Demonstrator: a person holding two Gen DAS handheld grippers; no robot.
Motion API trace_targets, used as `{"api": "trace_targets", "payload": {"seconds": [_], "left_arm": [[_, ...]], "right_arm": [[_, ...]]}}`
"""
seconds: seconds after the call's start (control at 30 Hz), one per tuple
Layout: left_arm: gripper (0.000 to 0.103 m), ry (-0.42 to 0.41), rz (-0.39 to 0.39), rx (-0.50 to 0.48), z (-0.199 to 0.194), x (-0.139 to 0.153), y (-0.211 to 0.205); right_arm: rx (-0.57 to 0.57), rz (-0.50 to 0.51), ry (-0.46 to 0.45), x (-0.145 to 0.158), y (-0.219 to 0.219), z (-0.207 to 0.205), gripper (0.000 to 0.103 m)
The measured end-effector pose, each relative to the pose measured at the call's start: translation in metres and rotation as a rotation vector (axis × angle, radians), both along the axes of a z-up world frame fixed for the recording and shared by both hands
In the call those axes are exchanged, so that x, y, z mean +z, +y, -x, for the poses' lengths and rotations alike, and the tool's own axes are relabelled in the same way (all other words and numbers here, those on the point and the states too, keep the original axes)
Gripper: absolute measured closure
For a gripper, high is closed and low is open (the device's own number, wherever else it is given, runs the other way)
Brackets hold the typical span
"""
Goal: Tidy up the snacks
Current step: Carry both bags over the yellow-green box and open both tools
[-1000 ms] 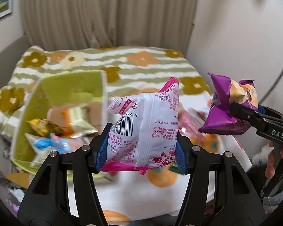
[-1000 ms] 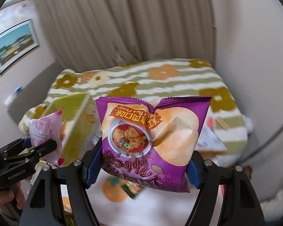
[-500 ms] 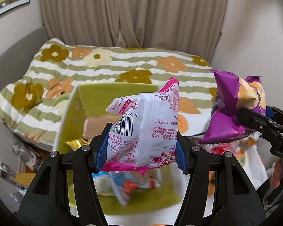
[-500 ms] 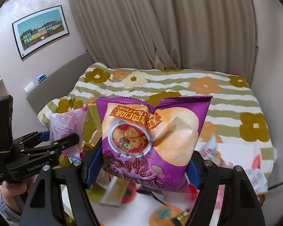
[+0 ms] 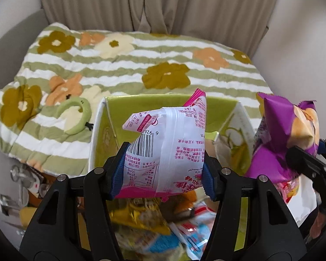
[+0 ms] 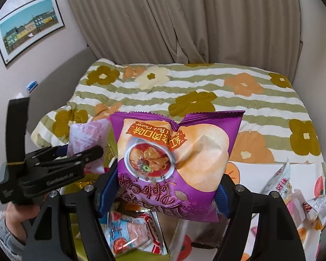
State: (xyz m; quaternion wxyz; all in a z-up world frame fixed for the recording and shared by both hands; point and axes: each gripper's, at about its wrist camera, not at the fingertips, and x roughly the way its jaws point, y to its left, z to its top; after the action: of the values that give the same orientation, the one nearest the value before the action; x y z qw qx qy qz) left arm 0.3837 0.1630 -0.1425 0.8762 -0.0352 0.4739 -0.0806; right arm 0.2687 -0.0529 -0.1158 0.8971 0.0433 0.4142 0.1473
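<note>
Two grippers in view, each carrying one snack packet. Left gripper (image 5: 163, 176): jaws pinching one white-and-pink packet (image 5: 169, 143) by its lower part, barcode side toward the camera; the packet hangs over the open green box (image 5: 97, 130), which stands at the foot of the flower-patterned quilt (image 5: 119, 61). Inside the box, under the packet: one gold packet (image 5: 139, 217) and at least one blue-and-white packet (image 5: 163, 242); the rest is blurred, count uncertain. One pale green ring-shaped item (image 5: 76, 117) lies on the quilt, left of the box. Right gripper (image 6: 163, 187): jaws pinching one purple chip bag (image 6: 178, 158), printed face toward the camera, text inverted, held just right of the box. In the right wrist view one hand (image 6: 19, 215) in a fuzzy grey sleeve holds the left gripper's handle at far left. Below the purple bag one red-and-blue packet (image 6: 132, 232) lies in the box. To the right, two loose packets (image 6: 282, 180) (image 6: 318, 206) lie on the white orange-print cloth (image 6: 250, 169). One framed picture (image 6: 28, 26) hangs on the wall.
</note>
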Motion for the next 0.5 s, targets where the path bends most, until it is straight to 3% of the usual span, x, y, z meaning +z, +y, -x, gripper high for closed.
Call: {"api": "trace_targets", "payload": {"seconds": [0.13, 0.2, 0.23, 0.27, 0.37, 0.5], "left_arm": [[0.044, 0.059, 0.008, -0.013, -0.017, -0.018, 0.003], [0.026, 0.061, 0.011, -0.010, -0.017, -0.021, 0.006], [0.007, 0.059, 0.001, -0.003, -0.015, -0.021, 0.007], [0.004, 0.048, -0.002, 0.008, -0.012, -0.020, 0.009], [0.004, 0.046, 0.030, 0.025, -0.001, -0.018, 0.017], [0.004, 0.034, 0.001, 0.055, 0.020, -0.012, 0.018]], "right_arm": [[-0.024, 0.009, 0.034, -0.012, 0.007, -0.012, 0.032], [-0.030, 0.016, 0.038, -0.013, 0.010, -0.015, 0.032], [-0.031, 0.019, 0.039, -0.014, 0.010, -0.018, 0.032], [-0.031, 0.018, 0.041, -0.014, 0.009, -0.019, 0.032], [-0.019, 0.015, 0.041, -0.014, 0.012, -0.024, 0.032], [0.016, 0.004, 0.038, -0.013, 0.019, -0.029, 0.032]]}}
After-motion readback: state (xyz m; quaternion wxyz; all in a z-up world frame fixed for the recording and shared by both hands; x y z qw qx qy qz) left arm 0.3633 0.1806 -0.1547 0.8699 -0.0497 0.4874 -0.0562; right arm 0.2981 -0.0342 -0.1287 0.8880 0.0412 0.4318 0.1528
